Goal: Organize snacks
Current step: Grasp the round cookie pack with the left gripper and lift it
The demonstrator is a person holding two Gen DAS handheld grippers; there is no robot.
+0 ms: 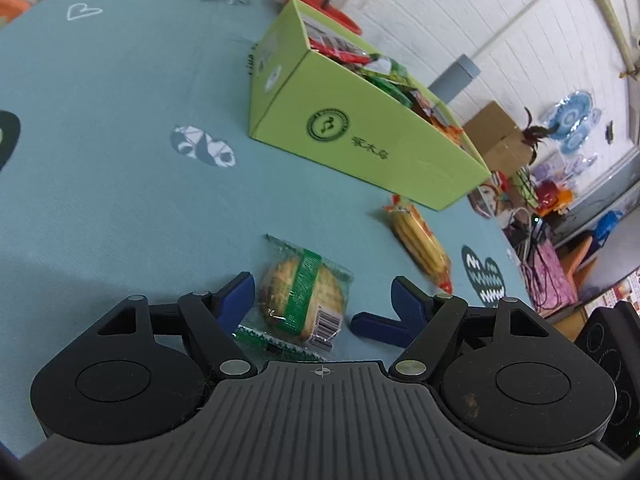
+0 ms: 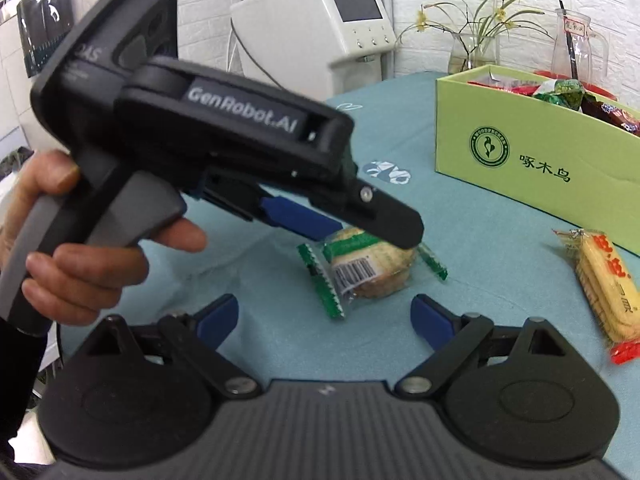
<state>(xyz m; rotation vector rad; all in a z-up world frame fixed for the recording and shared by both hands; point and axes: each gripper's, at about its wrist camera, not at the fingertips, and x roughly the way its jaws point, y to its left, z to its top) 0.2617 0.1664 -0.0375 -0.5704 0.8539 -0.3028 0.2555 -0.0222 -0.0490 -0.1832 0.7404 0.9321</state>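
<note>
A green box is set on the blue tablecloth, its top open and filled with red and green snack packets. Beyond it a glass jug is seen, and a vase with stems.

The left gripper is held wide apart around a round cracker packet with a green band, which lies on the cloth between the blue fingers; whether the pads touch the wrapper cannot be told, and no squeeze is seen. In the right wrist view that gripper is tilted downward over the packet, its grey handle wrapped by a hand.

The right gripper is spread wide and nothing is held; it is pointed at the same packet, just short of it.

A long yellow cracker packet lies apart to the side, near the box.
</note>
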